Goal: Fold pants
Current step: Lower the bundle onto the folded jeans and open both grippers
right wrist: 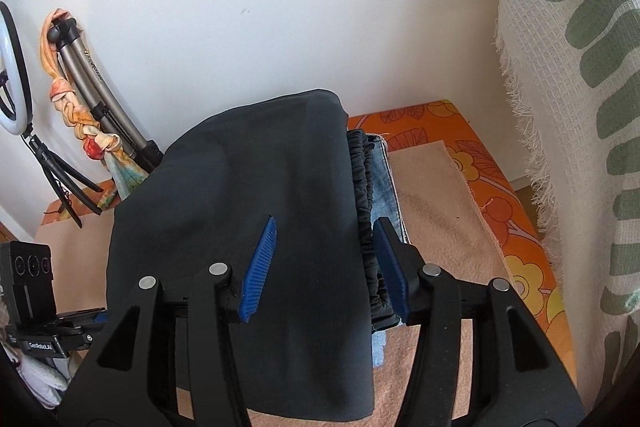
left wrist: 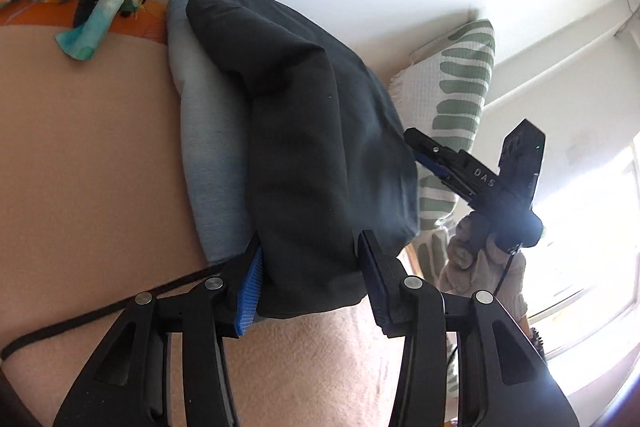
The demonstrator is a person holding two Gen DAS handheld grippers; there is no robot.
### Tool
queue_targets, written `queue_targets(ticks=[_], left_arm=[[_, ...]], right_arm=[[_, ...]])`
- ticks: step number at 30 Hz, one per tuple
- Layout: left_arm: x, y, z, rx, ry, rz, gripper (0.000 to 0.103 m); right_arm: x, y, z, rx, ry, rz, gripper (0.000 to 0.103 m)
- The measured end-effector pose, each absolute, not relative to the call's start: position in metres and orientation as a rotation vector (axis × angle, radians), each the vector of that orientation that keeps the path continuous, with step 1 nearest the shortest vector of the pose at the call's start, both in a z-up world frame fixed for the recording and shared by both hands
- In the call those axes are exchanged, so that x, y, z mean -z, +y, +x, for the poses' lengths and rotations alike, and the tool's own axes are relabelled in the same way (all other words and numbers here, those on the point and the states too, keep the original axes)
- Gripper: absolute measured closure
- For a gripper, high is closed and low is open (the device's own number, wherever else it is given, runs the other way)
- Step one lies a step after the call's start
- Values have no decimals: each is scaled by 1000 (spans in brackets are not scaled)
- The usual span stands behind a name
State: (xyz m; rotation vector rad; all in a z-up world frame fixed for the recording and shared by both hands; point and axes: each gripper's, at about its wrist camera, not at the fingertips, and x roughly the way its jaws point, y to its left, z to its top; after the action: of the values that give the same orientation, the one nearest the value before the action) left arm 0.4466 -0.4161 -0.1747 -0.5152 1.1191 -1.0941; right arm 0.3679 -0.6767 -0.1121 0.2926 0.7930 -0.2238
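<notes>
L gripper [left wrist: 310, 283] jaws spread wide, dark charcoal folded pants [left wrist: 316, 131] bulging between the blue ribbed pads [left wrist: 250, 291], not pinched. R gripper [right wrist: 326, 267] also wide open, straddling the pants' gathered elastic waistband [right wrist: 366, 211], nothing clamped. Pants lie folded on top of a light-blue denim garment [left wrist: 212, 163], both on a beige fleece blanket [right wrist: 444, 223] over an orange floral sheet [right wrist: 500, 163]. Green-and-white woven throw [right wrist: 572, 75] at R side. Ring light on tripod [right wrist: 12, 67] by white wall.

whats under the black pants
Light blue folded denim lies under the black pants, its edge showing beside the elastic waistband. How far it extends beneath is hidden by the cloth.
</notes>
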Motion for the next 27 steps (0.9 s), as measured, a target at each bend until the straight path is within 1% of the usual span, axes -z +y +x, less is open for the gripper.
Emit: queue_targets(ticks=[3,7,9,11,16,19,20,22,24,26,27], left_arm=[[167,-421,437,1183,1118,-640,60],[172,-443,417,1183,1155,-494,60],[181,-439,415,1151,1181,-490,60],[182,-432,414,1113,1169,-457,60],[160,-406,413,1012,1111,-331,60],[142,-383,408,956,1047,-258,60],[136,-377,405,944,1028,-242,58],[123,-367,399,919,991,-203,57],[111,-357,390,895,949,-165,57],[100,-348,379,888,908,-140,55],[91,-350,374,885,888,-128,52]], right_arm=[[107,-673,362,211,780,302,50],[100,-667,357,201,766,296,50],[97,-663,354,186,756,297,50],[94,-653,355,145,751,291,50],[95,-627,354,94,763,274,50],[92,-613,343,86,759,280,49],[91,-610,338,91,756,285,48],[87,-603,327,105,751,297,38],[83,-594,315,129,747,292,34],[80,-584,302,147,746,286,31],[77,-579,295,156,744,281,28]])
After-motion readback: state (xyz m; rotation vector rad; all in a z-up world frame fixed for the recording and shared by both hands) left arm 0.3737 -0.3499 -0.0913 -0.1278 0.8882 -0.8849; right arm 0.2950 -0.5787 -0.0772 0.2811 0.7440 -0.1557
